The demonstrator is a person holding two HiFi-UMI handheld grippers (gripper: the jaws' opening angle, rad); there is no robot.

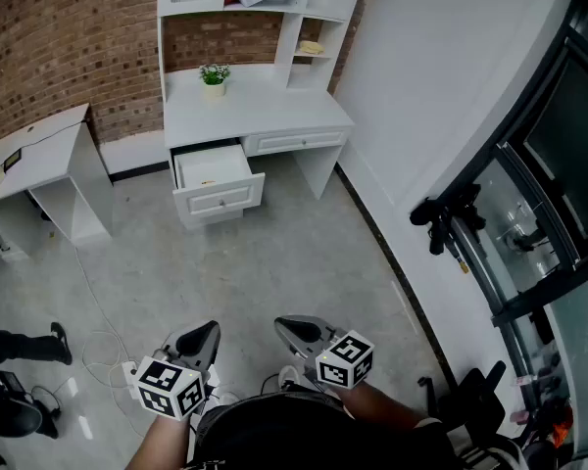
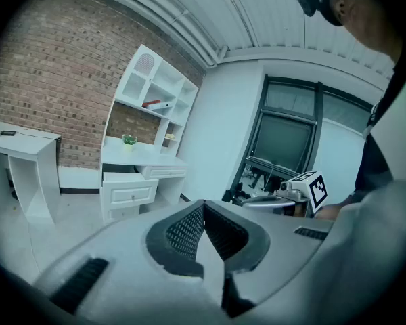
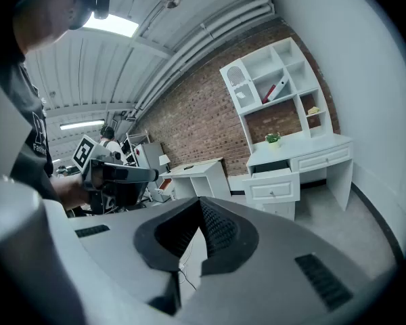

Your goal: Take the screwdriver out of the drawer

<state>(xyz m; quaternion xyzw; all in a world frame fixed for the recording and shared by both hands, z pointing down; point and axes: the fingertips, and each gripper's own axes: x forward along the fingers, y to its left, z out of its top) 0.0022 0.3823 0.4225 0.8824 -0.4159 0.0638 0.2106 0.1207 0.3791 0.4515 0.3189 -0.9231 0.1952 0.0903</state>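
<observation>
Both pairs of jaws are pressed together at the tips with nothing between them: the left gripper (image 2: 203, 204) and the right gripper (image 3: 201, 202) each show their ribbed pads meeting in a closed wedge, empty. In the head view the 2 grippers sit low in the frame, held close to the person's body, the left gripper (image 1: 204, 335) beside the right gripper (image 1: 296, 327). Well apart from them, at upper centre, stands the white desk (image 1: 260, 106), and its left drawer (image 1: 220, 202) is already pulled out. A small orange fleck (image 1: 208, 181) lies on the drawer's floor; it may be the screwdriver, though it is too small to tell. By my reckoning the task is at its very start, the approach: the next move calls for walking up to the desk, parting 1 pair of jaws and lowering it into the drawer from above. The grey floor (image 1: 304, 253) between is mostly bare. Loose white cables (image 1: 103, 346) lie at lower left, another person's shoe (image 1: 59, 341) shows at the left edge, a low white side table (image 1: 39, 155) stands left of the desk, and the white wall (image 1: 421, 96) hems in the right.
</observation>
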